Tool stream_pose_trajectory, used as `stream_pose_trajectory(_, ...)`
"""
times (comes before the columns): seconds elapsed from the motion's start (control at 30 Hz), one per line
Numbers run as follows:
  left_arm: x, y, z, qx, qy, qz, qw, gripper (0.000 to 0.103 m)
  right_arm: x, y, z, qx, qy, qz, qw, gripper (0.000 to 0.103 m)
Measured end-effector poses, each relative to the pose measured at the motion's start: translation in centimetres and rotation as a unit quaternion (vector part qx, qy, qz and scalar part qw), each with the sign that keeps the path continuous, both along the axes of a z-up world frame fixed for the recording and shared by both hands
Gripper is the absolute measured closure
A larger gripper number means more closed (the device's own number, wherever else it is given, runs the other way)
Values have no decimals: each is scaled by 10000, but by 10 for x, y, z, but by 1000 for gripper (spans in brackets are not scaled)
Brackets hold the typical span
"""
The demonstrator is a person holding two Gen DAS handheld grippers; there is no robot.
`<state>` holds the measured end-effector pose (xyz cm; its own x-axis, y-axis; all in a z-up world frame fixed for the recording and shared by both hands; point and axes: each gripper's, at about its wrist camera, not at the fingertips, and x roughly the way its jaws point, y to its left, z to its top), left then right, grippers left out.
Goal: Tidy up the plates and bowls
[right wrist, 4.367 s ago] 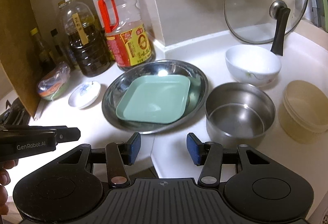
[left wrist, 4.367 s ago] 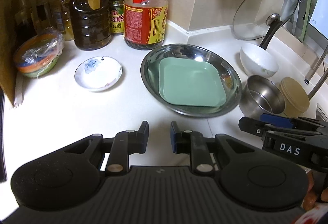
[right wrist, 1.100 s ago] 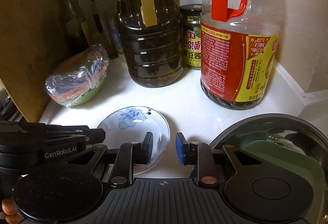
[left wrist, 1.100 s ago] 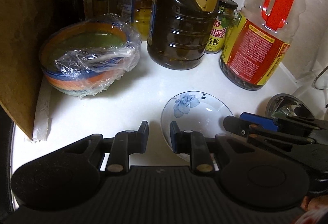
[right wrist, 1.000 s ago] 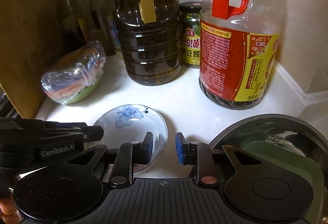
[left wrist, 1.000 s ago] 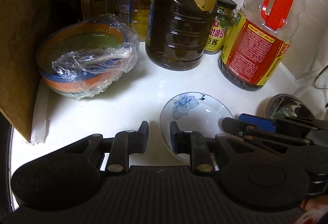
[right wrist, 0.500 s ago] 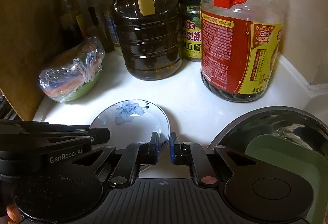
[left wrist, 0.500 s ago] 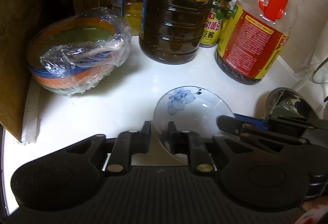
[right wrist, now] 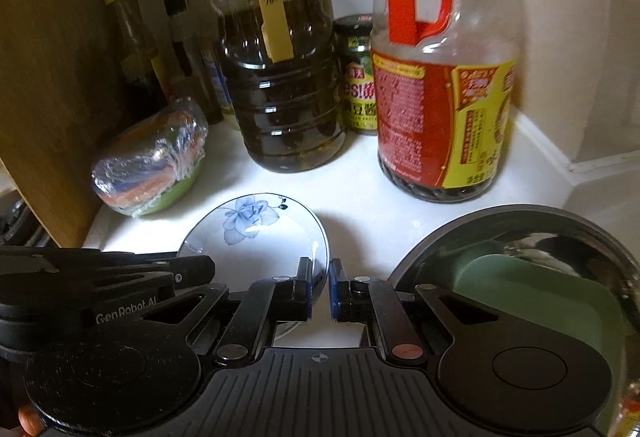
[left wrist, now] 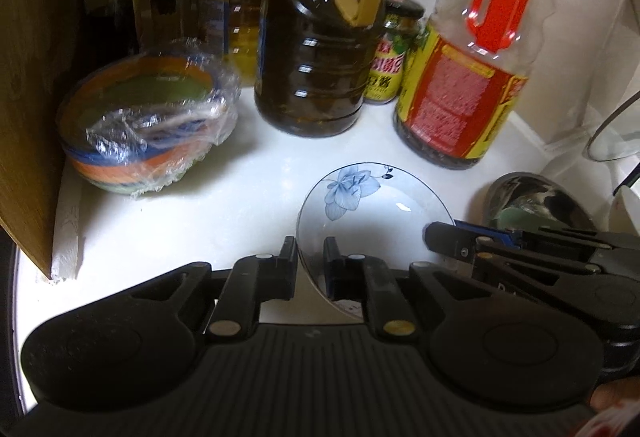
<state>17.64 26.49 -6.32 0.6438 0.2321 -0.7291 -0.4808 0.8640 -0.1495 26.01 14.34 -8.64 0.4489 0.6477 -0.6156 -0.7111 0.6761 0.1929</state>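
A small white dish with a blue flower (left wrist: 376, 205) sits on the white counter; it also shows in the right wrist view (right wrist: 256, 237). My left gripper (left wrist: 310, 261) is shut on the dish's left rim. My right gripper (right wrist: 320, 287) is shut on its right rim. The left gripper also shows in the right wrist view (right wrist: 192, 269), and the right gripper in the left wrist view (left wrist: 440, 237). A steel basin (right wrist: 452, 237) holding a green square plate (right wrist: 540, 301) lies to the right.
A stack of coloured bowls in plastic wrap (left wrist: 148, 125) stands at the left by a wooden board (left wrist: 28, 77). A dark oil jug (left wrist: 316, 37), a jar (left wrist: 392, 49) and a red-handled bottle (left wrist: 468, 77) stand behind the dish. A glass lid (left wrist: 616, 133) leans at the right.
Both grippers moved in from the counter's front to the small dish. Over the last second their jaws closed on its opposite rims.
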Motion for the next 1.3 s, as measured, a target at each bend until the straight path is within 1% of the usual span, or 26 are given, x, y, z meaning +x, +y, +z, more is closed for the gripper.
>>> stream_pose_trajectory(0.27, 4, -23, 20, 83, -226, -315, 9992, 91, -5, -33, 17, 199, -40, -316, 9993, 94)
stream_pose_trajectory(0.53, 22, -62, 27, 91, -322, -892, 9954, 91, -8, -81, 24, 257, -55, -913, 9955, 94)
stream_pose_trajectory(0.73, 38, -96, 22, 22, -313, -1399, 9897, 91, -6, -118, 22, 179, -2, -1455, 9892, 94)
stream_pose_trajectory(0.9, 52, -119, 15, -17, -278, -1687, 9853, 91, -4, -144, 20, 133, 41, -1789, 9838, 94)
stream_pose_trajectory(1.1, 62, -134, 4, -78, -154, -1848, 9826, 91, 0, -160, 11, 37, 143, -1990, 9799, 94)
stream_pose_trajectory(1.3, 69, -137, -8, -105, -10, -1865, 9824, 91, 5, -162, 1, -23, 288, -2026, 9788, 94)
